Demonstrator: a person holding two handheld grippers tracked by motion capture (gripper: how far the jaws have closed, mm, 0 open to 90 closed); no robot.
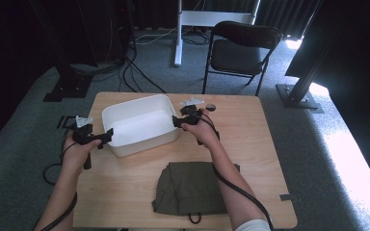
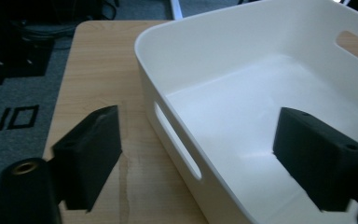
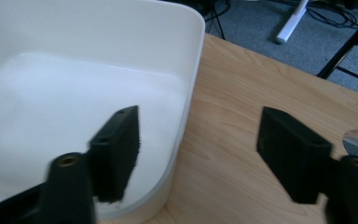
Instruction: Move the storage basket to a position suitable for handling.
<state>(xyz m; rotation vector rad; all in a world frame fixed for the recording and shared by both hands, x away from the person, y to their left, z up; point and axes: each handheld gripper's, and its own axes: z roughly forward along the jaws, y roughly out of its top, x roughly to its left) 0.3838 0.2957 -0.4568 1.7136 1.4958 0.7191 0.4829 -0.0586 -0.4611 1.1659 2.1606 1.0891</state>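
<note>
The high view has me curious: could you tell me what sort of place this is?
Probably a recording studio or lab rather than a home. Dark curtains close in the space, cables trail over grey carpet, and a lone folding chair stands behind a small wooden table.

No words, labels, brand names or numbers can be read anywhere in these pictures.

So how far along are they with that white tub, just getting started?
Early, it seems. The white tub sits empty on the table, and the folded olive cloth lies untouched nearer the person. In hand: the left gripper and right gripper each straddle an end wall, jaws open, not yet pressing. Left: gripping the tub and moving it, probably.
</note>
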